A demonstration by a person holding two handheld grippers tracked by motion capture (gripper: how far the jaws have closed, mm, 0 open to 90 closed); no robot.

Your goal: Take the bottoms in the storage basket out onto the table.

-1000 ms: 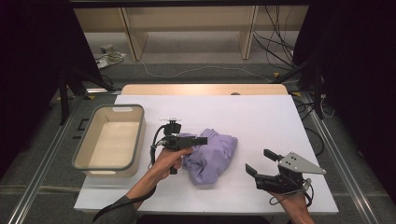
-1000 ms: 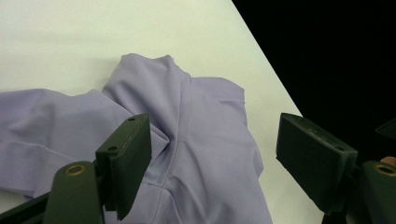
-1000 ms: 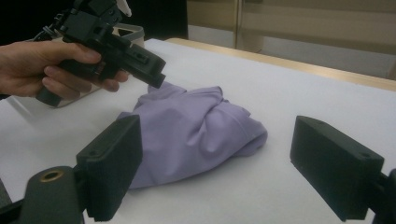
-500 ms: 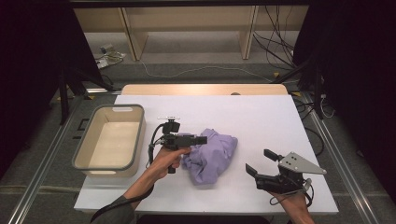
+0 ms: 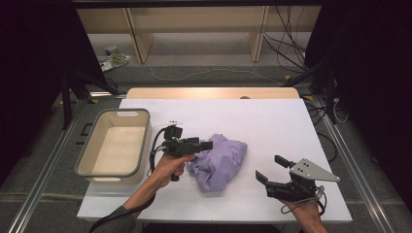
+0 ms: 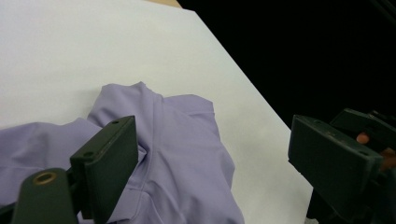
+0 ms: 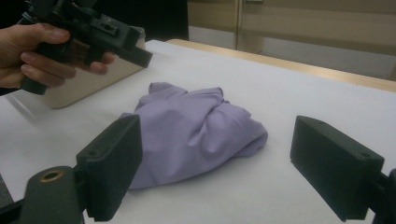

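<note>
A crumpled lilac cloth [image 5: 219,159] lies in a heap near the middle of the white table [image 5: 272,121]. My left gripper [image 5: 208,145], held in a hand, hovers just over the cloth's left edge and points right. In the left gripper view its jaws stand wide apart, open [image 6: 210,135], with the cloth [image 6: 177,158] below and between them. My right gripper [image 5: 270,168] is low at the table's front right, open and aimed left at the cloth, a short gap away. Its view shows the cloth [image 7: 187,135] between its open jaws [image 7: 215,130], and the left gripper [image 7: 100,35] above.
A beige bin with a grey rim [image 5: 109,174] stands at the table's left edge, beside the left hand; its corner shows as the bin [image 7: 88,81] in the right gripper view. Bare white tabletop stretches behind and to the right of the cloth. Cables lie on the floor beyond.
</note>
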